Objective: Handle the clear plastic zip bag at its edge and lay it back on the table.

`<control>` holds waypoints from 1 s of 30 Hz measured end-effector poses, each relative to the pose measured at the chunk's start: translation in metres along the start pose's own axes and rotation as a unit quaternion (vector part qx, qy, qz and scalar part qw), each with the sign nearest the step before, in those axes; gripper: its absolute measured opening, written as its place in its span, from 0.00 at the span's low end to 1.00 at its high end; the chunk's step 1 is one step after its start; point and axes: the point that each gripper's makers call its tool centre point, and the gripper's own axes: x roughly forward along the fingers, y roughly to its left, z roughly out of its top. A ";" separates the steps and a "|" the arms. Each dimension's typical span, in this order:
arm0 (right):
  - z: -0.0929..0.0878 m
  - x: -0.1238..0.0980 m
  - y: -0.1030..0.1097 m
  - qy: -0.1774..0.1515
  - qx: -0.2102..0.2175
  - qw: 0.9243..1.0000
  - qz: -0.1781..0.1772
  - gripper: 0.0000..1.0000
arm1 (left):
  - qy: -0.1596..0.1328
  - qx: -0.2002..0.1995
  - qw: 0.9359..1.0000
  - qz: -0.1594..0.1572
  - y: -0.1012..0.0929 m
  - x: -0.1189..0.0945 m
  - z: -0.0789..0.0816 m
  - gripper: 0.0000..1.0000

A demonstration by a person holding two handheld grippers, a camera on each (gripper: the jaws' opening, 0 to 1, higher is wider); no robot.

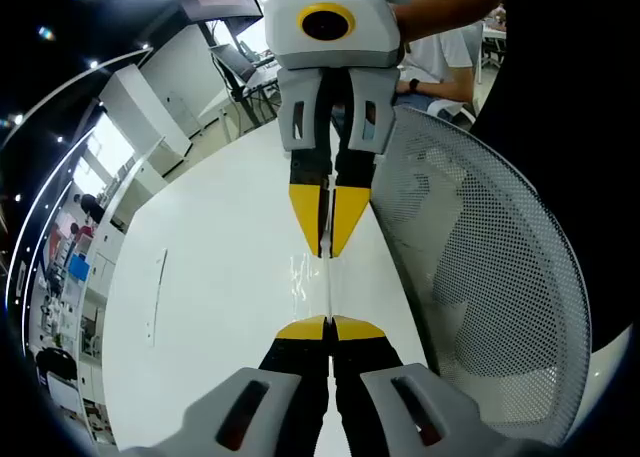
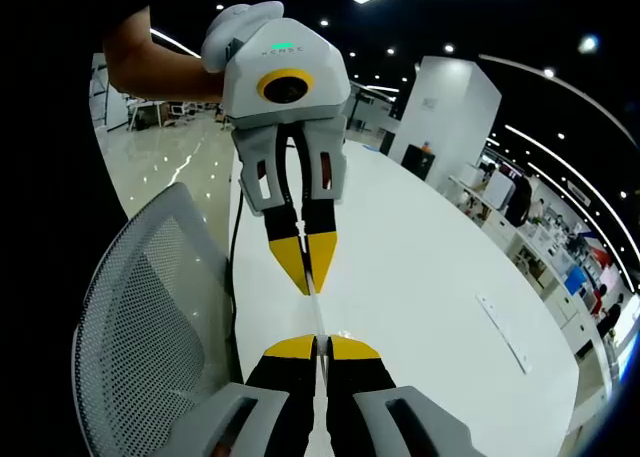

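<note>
**Inspector:** Start with the largest items.

**Assistant:** A long white bench (image 1: 210, 277) runs away from both cameras, its surface glossy. Beside it stands a grey mesh chair (image 1: 480, 277), its back just beside the bench edge; in the right gripper view the same chair sits at lower left. A black cable (image 2: 233, 277) runs along the bench edge near the chair.

**Inspector:** The grippers?

**Assistant:** The left gripper (image 1: 329, 327) rises from the bottom of its own view, yellow tips pressed together. The right gripper (image 1: 328, 239) faces it from above, held in a person's hand (image 1: 440, 2), its tips likewise closed. Both pairs of fingers are clenched on the bag.

**Inspector:** Location of the bag?

**Assistant:** The clear bag (image 1: 312, 277) is stretched edge-on between the two grippers, above the bench near its chair-side edge. It shows as a thin bright line with some crinkled glare to one side. Whether its lower part touches the bench, I cannot tell.

**Inspector:** Anything smaller?

**Assistant:** A narrow slot (image 1: 157, 297) is set in the bench, well apart from the bag.
</note>
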 end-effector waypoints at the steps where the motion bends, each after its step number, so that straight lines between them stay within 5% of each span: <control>1: 0.000 0.000 0.000 0.000 0.000 1.000 0.000 0.00 | 0.000 0.000 1.000 0.000 0.000 0.000 0.000 0.00; 30: -0.009 -0.002 -0.004 0.012 0.007 1.000 -0.003 0.00 | -0.003 -0.008 1.000 0.001 0.003 0.002 -0.005 0.00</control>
